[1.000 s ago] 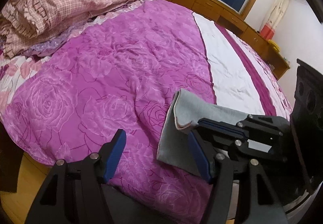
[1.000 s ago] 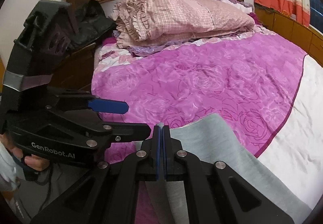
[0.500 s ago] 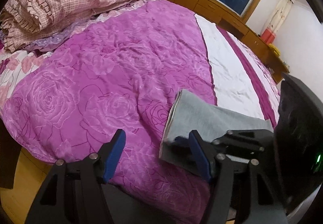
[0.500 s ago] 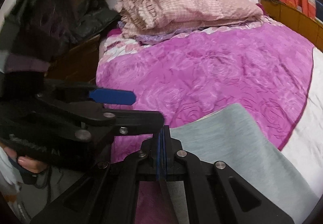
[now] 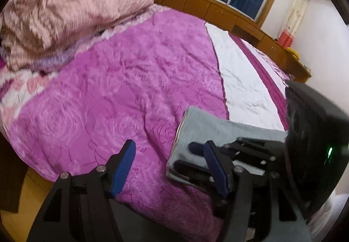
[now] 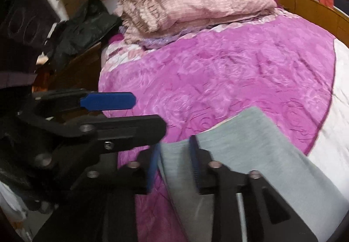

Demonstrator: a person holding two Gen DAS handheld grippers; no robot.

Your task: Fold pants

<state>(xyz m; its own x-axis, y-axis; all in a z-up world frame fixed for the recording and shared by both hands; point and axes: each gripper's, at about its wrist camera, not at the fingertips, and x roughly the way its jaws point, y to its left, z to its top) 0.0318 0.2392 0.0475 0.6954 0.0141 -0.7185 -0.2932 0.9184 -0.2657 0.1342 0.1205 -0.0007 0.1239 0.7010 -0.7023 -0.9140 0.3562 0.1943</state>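
Here, folded grey pants (image 6: 250,139) were seen lower right on the bed (image 6: 218,72); the right tool (image 6: 174,162) was parted around their edge, the left tool (image 5: 170,160) wide open, nothing held

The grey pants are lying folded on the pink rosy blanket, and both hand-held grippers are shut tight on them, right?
Not quite. The folded grey fabric pants do lie on the pink rose-patterned blanket, but neither gripper is shut. The right wrist view shows the right hand-held gripper with its jaws apart around the pants' edge, and the left wrist view shows the left hand-held gripper wide open beside them.
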